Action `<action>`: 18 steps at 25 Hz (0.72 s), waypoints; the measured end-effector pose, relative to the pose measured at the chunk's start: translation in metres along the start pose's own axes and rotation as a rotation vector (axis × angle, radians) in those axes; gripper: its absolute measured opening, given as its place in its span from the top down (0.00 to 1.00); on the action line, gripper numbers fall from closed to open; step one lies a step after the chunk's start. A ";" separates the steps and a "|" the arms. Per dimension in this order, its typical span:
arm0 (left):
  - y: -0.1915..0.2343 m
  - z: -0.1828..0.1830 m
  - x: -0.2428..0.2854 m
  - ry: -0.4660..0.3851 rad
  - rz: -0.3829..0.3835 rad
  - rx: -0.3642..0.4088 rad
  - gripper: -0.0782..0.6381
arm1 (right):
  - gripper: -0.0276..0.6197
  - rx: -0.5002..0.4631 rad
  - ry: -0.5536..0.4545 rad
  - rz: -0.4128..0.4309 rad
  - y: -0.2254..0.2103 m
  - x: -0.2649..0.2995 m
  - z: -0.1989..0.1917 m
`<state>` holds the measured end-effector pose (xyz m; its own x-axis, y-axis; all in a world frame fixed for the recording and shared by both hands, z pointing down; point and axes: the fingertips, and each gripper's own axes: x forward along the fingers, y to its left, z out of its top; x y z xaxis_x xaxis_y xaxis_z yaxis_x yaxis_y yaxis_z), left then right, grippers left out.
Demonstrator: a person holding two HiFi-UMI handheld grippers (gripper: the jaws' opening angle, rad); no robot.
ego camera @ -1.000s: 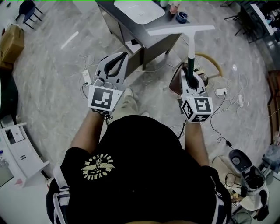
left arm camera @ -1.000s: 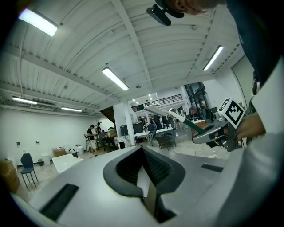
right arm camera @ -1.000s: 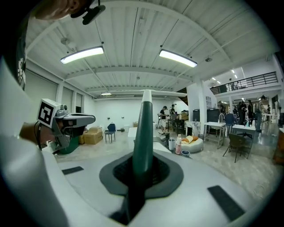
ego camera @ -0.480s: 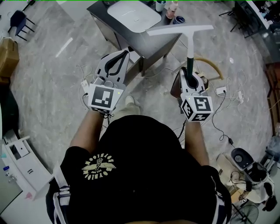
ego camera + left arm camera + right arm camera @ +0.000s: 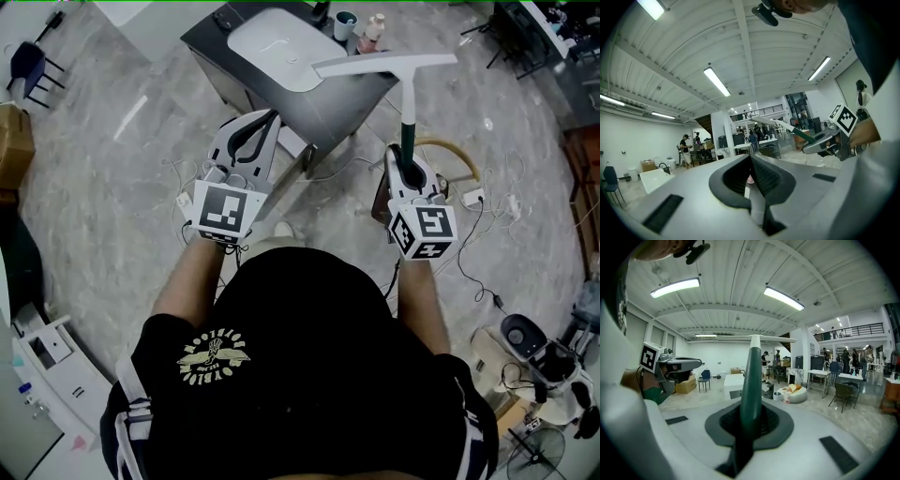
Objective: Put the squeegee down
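Observation:
The squeegee has a dark green handle (image 5: pixel 408 122) and a long white blade (image 5: pixel 384 64). It stands out ahead of my right gripper (image 5: pixel 409 152), which is shut on the handle. The blade hangs over the near corner of a grey table (image 5: pixel 337 103). In the right gripper view the handle (image 5: pixel 752 380) rises straight from the jaws to the blade (image 5: pixel 754 338). My left gripper (image 5: pixel 265 118) is shut with nothing in it, level with the right one, just short of the table's edge. The left gripper view shows its pads (image 5: pixel 754 171) together and the squeegee (image 5: pixel 787 127) off to the right.
A white basin (image 5: pixel 281 45) lies on the grey table, with a cup (image 5: pixel 345 21) and a bottle (image 5: pixel 372 33) behind it. Cables (image 5: pixel 487 211) and a tan hose loop (image 5: pixel 457 150) lie on the marble floor at right. A white cabinet (image 5: pixel 42 352) stands lower left.
Both hands have moved forward together towards the grey table, which now sits nearer in the head view. The squeegee stays in the right gripper's grip.

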<state>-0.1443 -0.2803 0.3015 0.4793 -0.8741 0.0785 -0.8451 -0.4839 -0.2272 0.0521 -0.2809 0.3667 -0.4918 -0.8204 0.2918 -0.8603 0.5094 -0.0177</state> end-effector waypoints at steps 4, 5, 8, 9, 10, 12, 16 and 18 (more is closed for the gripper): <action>0.008 0.000 0.006 -0.019 -0.025 -0.002 0.86 | 0.90 -0.013 -0.002 -0.016 0.004 0.009 0.005; 0.010 0.000 0.007 -0.023 -0.033 -0.002 0.86 | 0.90 -0.018 -0.002 -0.021 0.006 0.011 0.007; 0.018 -0.001 0.014 -0.035 -0.059 0.000 0.86 | 0.90 -0.024 -0.005 -0.038 0.008 0.019 0.013; 0.020 -0.002 0.017 -0.039 -0.067 -0.001 0.86 | 0.90 -0.024 -0.004 -0.045 0.009 0.021 0.014; 0.023 -0.002 0.019 -0.043 -0.073 -0.003 0.86 | 0.90 -0.023 0.000 -0.050 0.009 0.023 0.015; 0.028 -0.003 0.024 -0.050 -0.079 -0.014 0.86 | 0.90 -0.023 0.015 -0.058 0.007 0.029 0.012; 0.031 -0.011 0.034 -0.043 -0.091 -0.026 0.86 | 0.90 -0.007 0.059 -0.071 0.000 0.041 -0.003; 0.030 -0.015 0.039 -0.037 -0.105 -0.027 0.86 | 0.90 0.013 0.077 -0.074 -0.004 0.047 -0.011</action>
<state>-0.1544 -0.3299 0.3120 0.5737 -0.8165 0.0646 -0.7955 -0.5742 -0.1937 0.0341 -0.3190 0.3909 -0.4159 -0.8328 0.3654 -0.8956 0.4448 -0.0056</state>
